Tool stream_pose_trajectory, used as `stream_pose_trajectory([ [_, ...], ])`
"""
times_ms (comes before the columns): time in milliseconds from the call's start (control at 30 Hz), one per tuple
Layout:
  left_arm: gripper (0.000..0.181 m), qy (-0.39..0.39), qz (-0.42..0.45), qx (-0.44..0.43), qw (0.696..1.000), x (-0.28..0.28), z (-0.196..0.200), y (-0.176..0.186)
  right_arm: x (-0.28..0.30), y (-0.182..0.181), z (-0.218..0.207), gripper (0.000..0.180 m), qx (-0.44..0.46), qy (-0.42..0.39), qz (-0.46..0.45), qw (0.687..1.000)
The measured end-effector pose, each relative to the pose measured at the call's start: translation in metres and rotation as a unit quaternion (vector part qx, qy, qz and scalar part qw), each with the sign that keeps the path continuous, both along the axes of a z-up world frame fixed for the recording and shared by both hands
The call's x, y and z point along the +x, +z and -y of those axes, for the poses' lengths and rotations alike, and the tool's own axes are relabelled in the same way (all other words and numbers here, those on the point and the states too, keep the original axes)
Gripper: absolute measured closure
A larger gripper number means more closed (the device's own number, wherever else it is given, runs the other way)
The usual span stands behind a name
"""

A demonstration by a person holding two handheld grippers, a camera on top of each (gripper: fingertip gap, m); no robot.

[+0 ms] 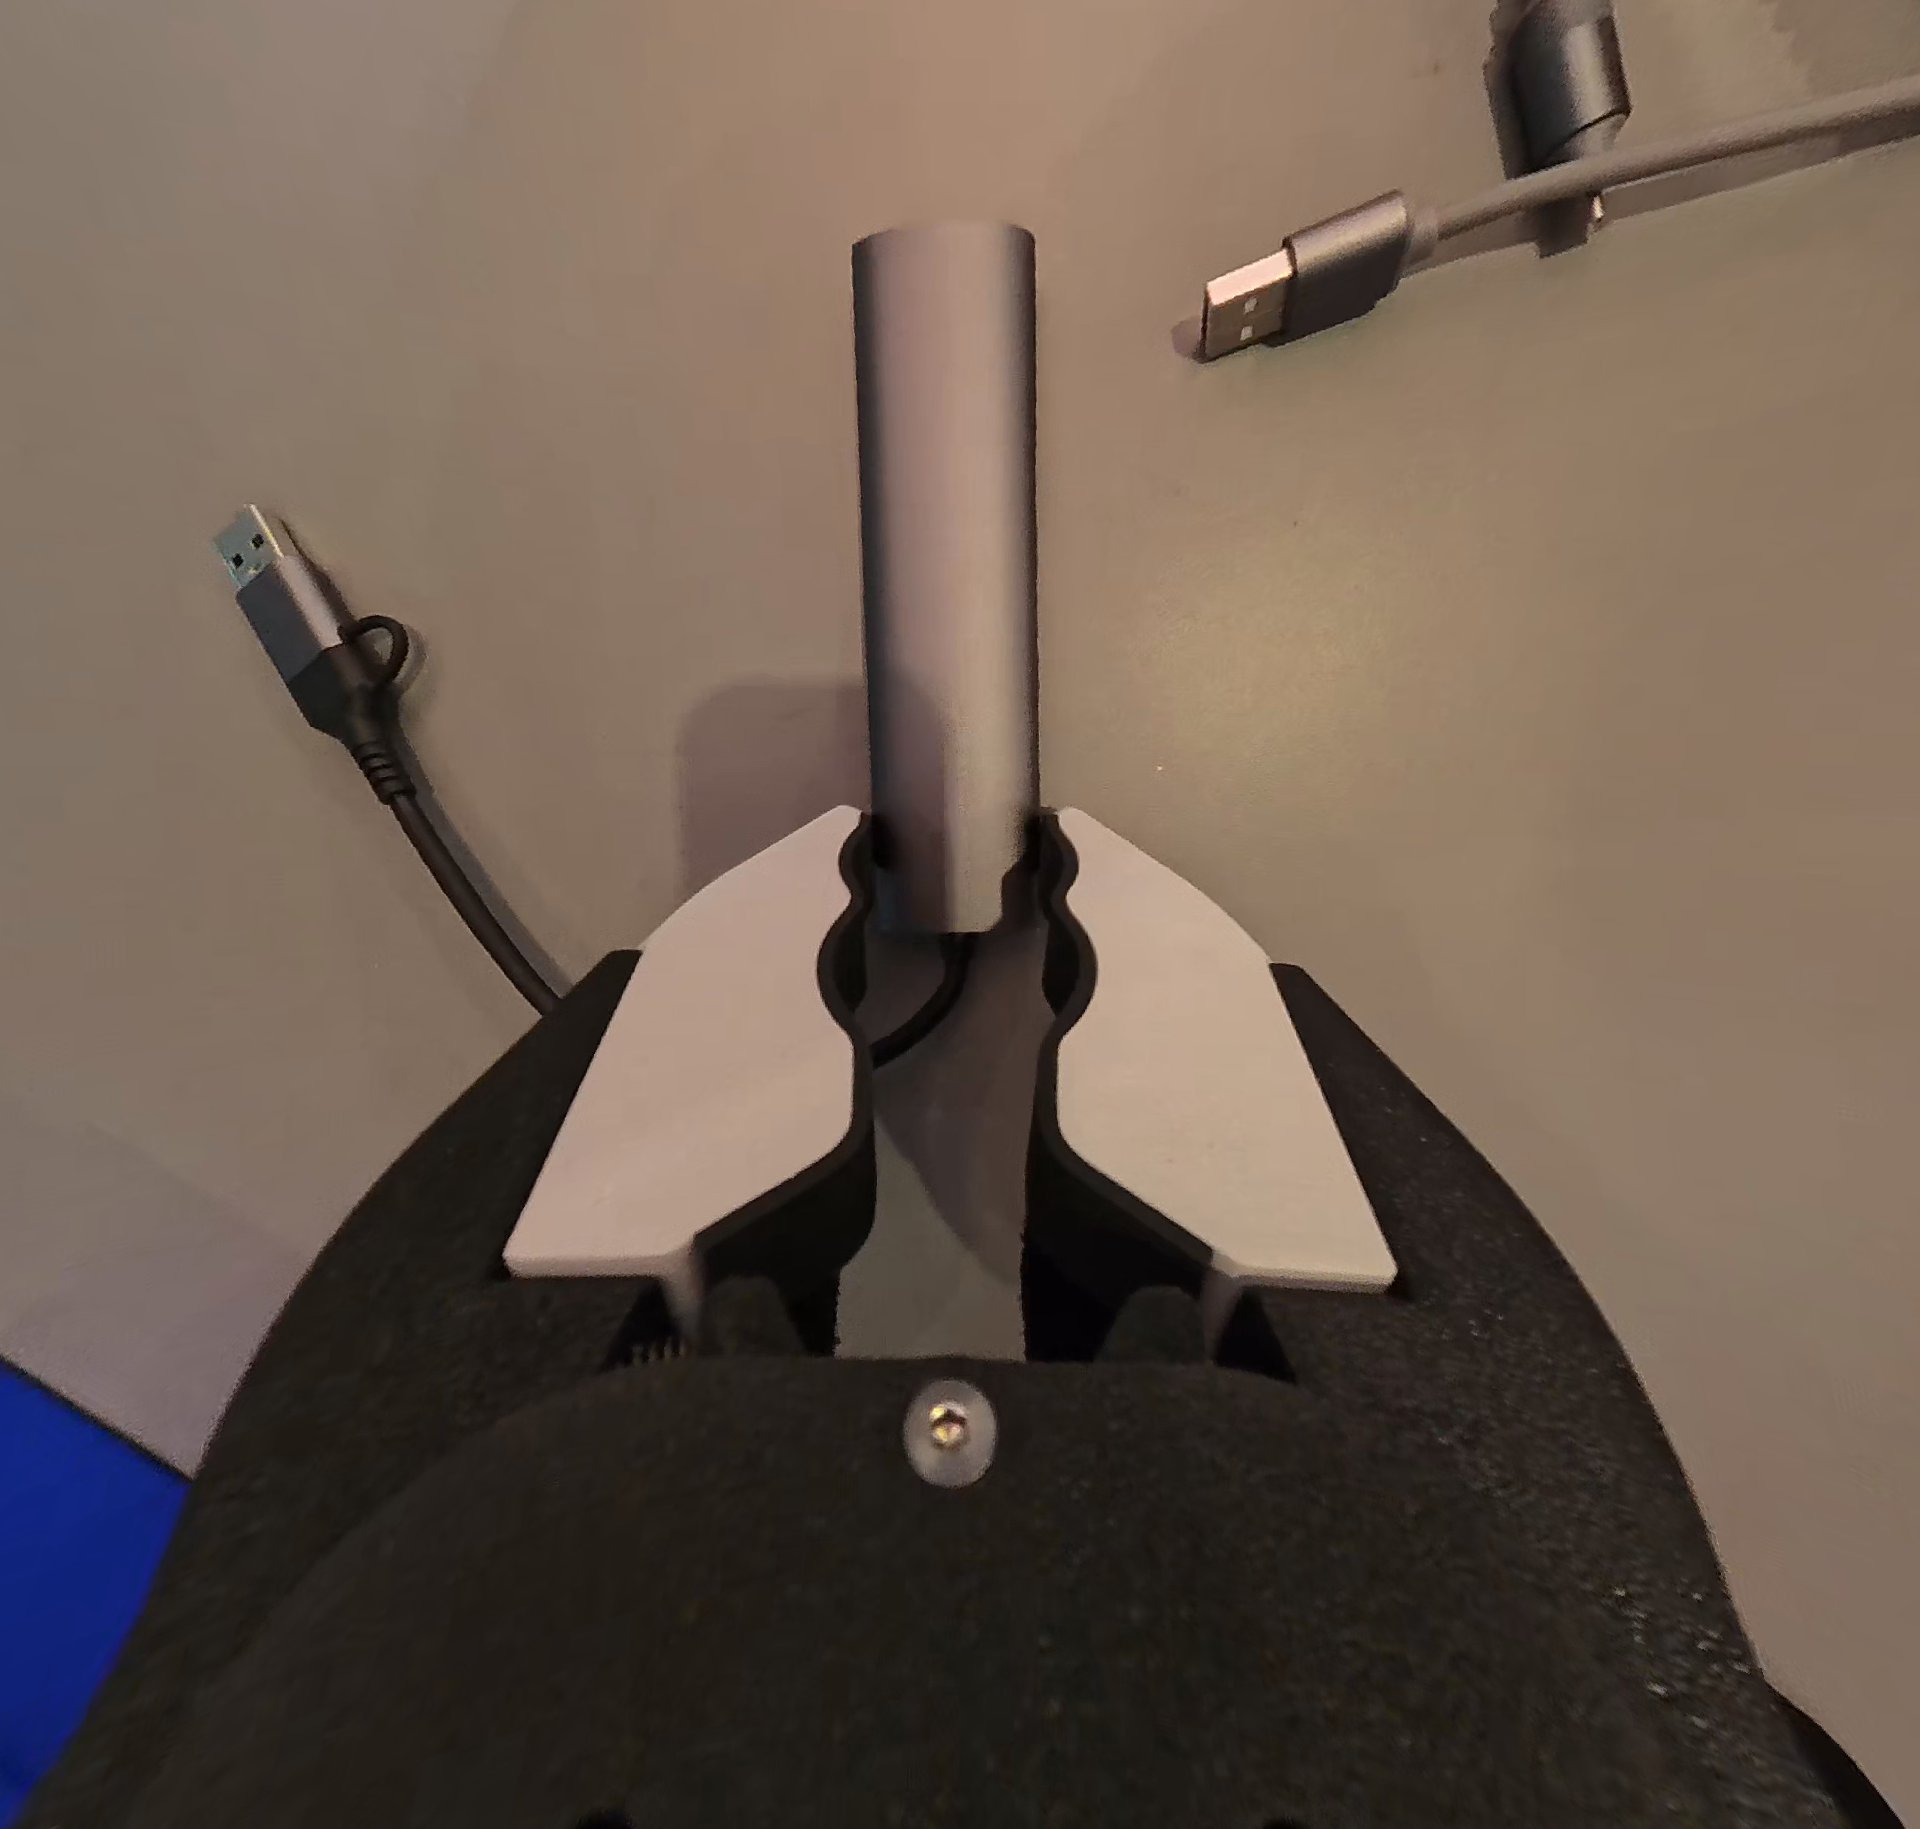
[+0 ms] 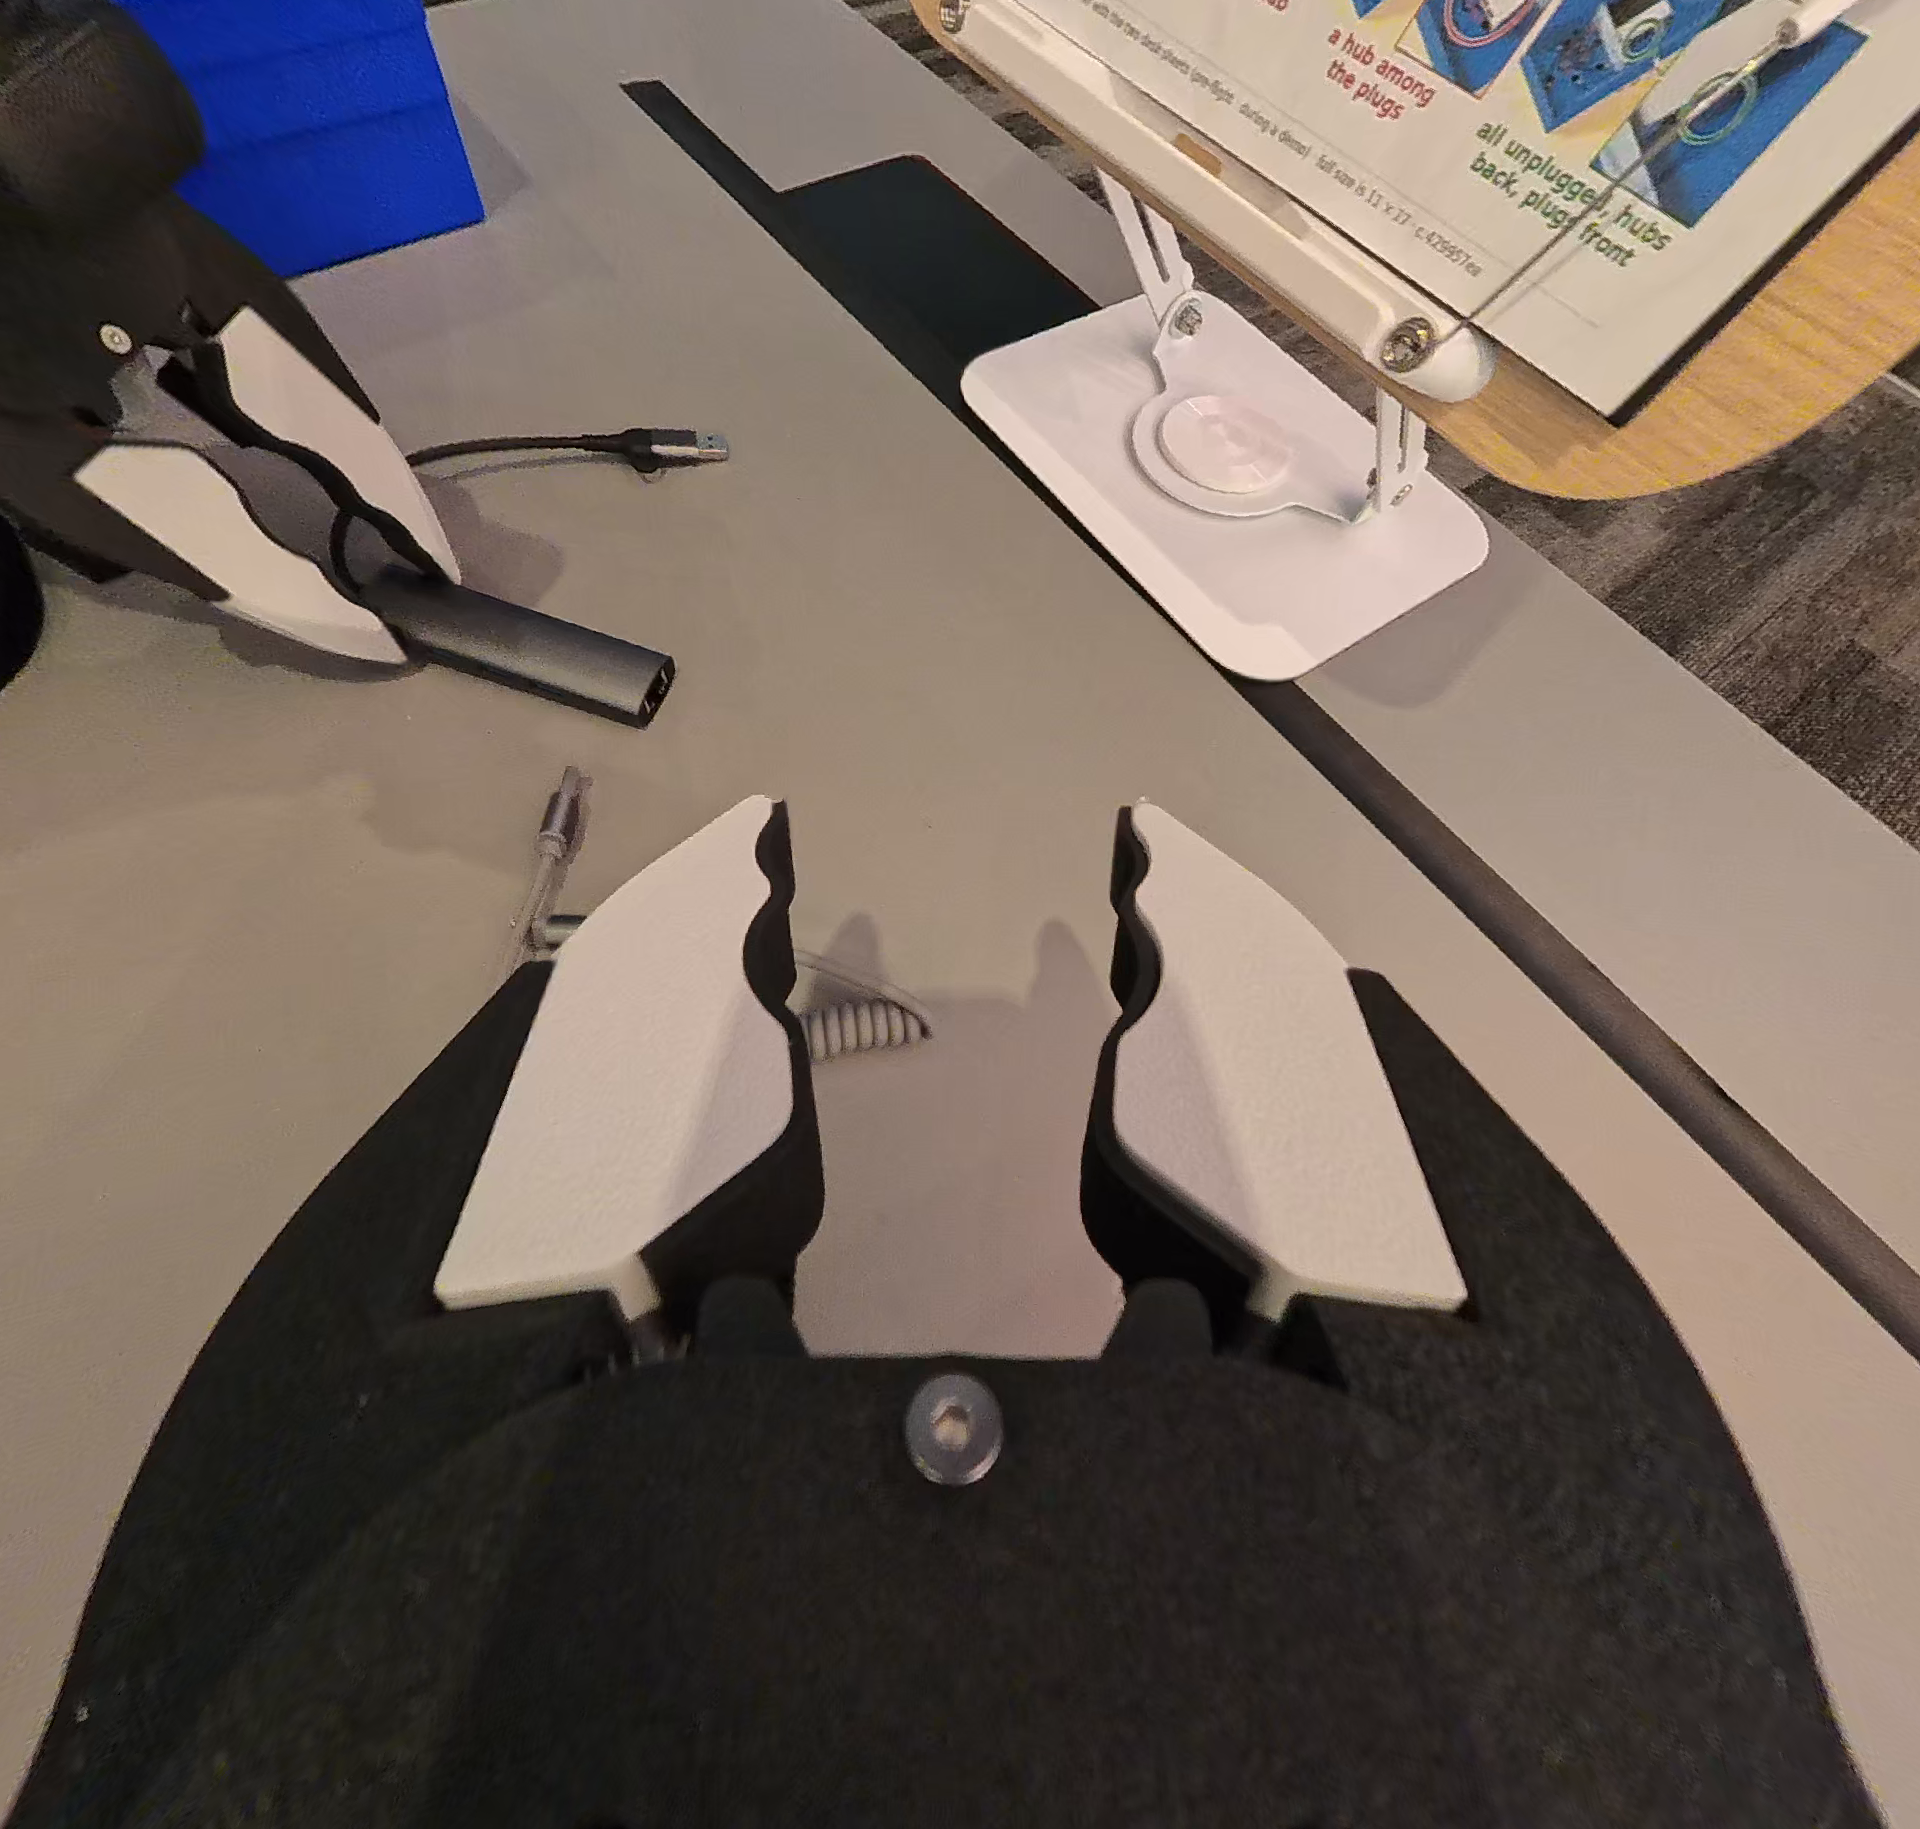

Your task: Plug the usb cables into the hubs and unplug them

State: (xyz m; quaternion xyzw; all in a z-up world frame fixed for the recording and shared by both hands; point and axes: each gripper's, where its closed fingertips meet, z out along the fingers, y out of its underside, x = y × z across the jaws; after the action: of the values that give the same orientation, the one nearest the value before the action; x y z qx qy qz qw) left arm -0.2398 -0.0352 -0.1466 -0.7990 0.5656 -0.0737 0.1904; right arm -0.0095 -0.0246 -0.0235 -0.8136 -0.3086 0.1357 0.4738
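My left gripper (image 1: 951,823) is shut on the near end of a long grey hub (image 1: 945,574), which points away from me over the grey table (image 1: 416,221). The hub's own black cable ends in a USB plug (image 1: 265,574) lying to the left. A grey braided cable's USB plug (image 1: 1278,299) lies loose at the upper right. In the right wrist view the left gripper (image 2: 416,605) holds the hub (image 2: 540,652) at the left. My right gripper (image 2: 951,813) is open and empty above the table; the grey plug (image 2: 561,813) lies just left of its left finger.
A blue bin (image 2: 301,86) stands at the back left. A white stand (image 2: 1226,491) holding an instruction sheet (image 2: 1455,65) sits at the right by the table's dark seam (image 2: 1455,875). A coiled grey cable (image 2: 857,1026) lies between my right fingers. One gripper's finger ends stand about 25 cm off the other's. From my left tips it is roughly 9 cm to the grey plug (image 2: 561,813); from my right, 15 cm. It turns up in the left wrist view (image 1: 1314,282) as well.
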Motion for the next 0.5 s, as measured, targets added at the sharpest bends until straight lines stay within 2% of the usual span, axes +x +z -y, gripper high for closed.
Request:
stream_pose_trajectory([
  [133,0.151,-0.008,0.01,-0.012,1.0,-0.002,0.0,0.021,-0.02,0.0,0.004,0.12,0.024,0.049,0.01,0.998],
  [233,0.151,-0.018,0.017,-0.01,1.0,-0.003,0.001,0.041,-0.047,-0.001,0.014,0.12,0.04,0.115,0.003,0.993],
  [500,0.151,-0.072,0.037,-0.007,0.997,0.006,0.031,0.073,-0.11,-0.004,0.039,0.121,0.053,0.253,-0.092,0.962],
])
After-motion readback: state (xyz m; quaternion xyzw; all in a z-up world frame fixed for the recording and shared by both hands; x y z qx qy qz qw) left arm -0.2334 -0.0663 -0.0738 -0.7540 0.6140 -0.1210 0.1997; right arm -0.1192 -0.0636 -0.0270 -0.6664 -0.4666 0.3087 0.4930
